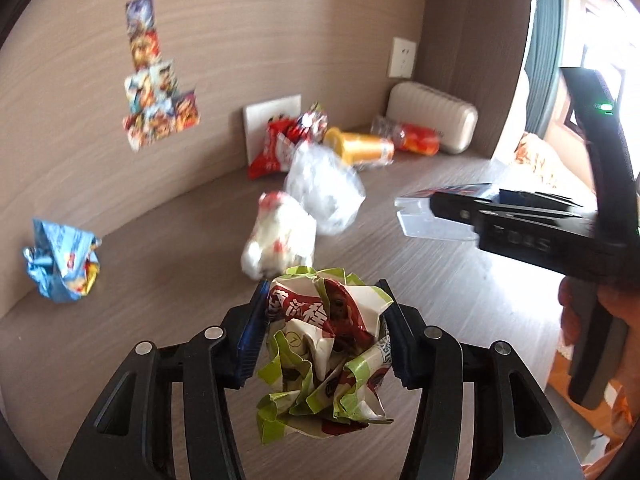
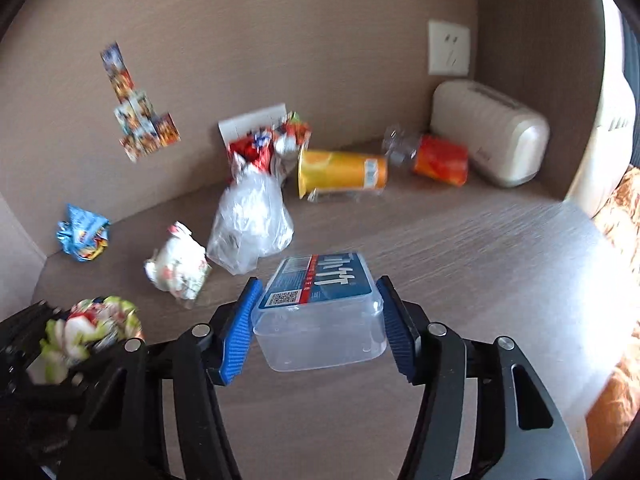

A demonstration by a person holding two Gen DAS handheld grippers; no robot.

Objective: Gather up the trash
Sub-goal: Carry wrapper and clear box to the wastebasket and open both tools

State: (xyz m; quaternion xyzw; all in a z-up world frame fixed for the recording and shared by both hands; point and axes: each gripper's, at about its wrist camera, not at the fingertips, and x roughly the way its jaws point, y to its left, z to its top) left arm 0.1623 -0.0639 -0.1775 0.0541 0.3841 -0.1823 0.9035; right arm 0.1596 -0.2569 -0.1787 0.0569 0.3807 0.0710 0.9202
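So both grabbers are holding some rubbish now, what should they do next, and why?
Probably lift both pieces away towards wherever the rubbish goes; no bin shows here. The left gripper is shut on the crumpled green wrapper, and the right gripper pinches the clear plastic box. Both are full, so the blue wrapper and clear bag on the wooden desk must wait.

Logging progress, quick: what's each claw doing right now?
Left claw: closed on a crumpled wrapper.
Right claw: closed on a clear plastic box.
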